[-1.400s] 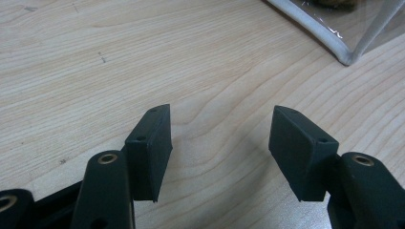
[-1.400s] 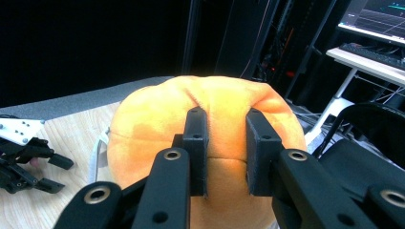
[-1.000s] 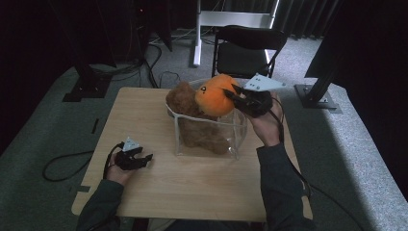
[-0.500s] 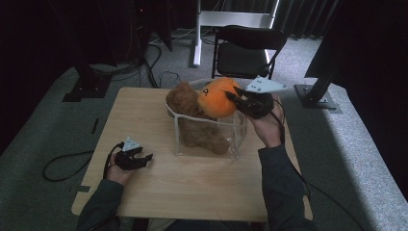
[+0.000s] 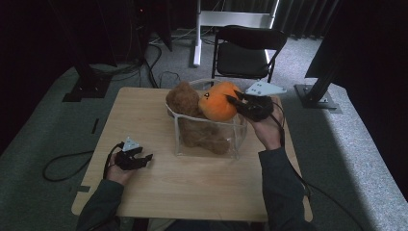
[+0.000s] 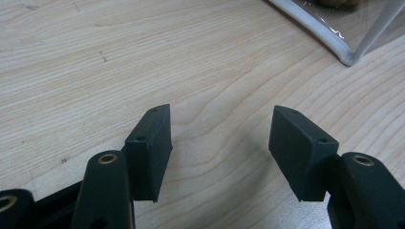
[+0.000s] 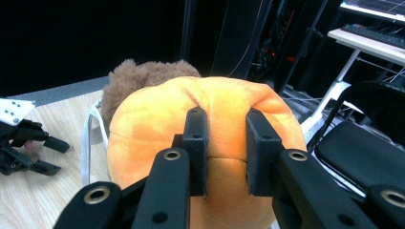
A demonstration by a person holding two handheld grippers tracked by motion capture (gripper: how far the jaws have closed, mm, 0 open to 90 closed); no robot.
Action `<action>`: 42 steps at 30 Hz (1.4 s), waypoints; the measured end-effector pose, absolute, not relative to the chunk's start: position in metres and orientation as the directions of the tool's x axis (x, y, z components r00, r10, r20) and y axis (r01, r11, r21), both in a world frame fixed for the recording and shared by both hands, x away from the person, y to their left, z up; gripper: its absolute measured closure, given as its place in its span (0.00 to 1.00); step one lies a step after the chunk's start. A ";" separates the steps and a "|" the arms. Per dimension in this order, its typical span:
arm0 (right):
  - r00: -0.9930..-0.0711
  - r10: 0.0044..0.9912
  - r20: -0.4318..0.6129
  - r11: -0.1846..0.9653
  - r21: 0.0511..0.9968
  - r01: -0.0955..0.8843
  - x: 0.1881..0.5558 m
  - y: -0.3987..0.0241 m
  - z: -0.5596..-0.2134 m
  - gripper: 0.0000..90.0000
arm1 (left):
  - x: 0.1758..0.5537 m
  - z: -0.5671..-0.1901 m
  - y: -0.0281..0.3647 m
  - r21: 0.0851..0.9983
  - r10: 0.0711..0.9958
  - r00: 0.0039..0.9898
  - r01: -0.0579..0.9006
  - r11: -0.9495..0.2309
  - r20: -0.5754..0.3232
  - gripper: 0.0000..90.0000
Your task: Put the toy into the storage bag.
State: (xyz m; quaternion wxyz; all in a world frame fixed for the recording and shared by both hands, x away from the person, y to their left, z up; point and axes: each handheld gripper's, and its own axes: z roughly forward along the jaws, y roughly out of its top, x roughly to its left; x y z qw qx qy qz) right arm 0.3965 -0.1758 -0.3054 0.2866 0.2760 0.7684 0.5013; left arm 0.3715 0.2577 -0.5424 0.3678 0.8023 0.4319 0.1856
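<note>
High view | wooden table (image 5: pixel 202 192) | grey carpet (image 5: pixel 43 125) | black chair (image 5: pixel 245 48)

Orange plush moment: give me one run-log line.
right claw: shut on orange plush, above clear bin | left claw: open, on table | brown plush: in bin

Very little differs from the earlier pictures. The right gripper (image 5: pixel 236 102), pinched on a fold of the orange plush (image 5: pixel 219 101), sits a touch lower and nearer the rim of the clear bin (image 5: pixel 210 147) than a second ago, and the plush between its fingers (image 7: pixel 197 143) comes down with it, settling closer against the brown teddy bear (image 5: pixel 185 101) just beyond the fingertips.
</note>
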 end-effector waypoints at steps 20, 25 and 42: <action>-0.684 0.717 -0.135 0.343 0.923 0.177 0.398 -0.179 -0.320 0.82 | 0.371 -0.542 0.258 0.751 0.829 0.559 0.555 -0.359 -0.017 0.46; -0.688 0.714 -0.131 0.344 0.921 0.182 0.397 -0.178 -0.323 0.82 | 0.371 -0.542 0.258 0.751 0.829 0.560 0.555 -0.359 -0.018 0.46; -0.695 0.711 -0.102 0.345 0.913 0.219 0.397 -0.179 -0.338 0.82 | 0.371 -0.542 0.258 0.750 0.829 0.560 0.556 -0.358 -0.019 0.45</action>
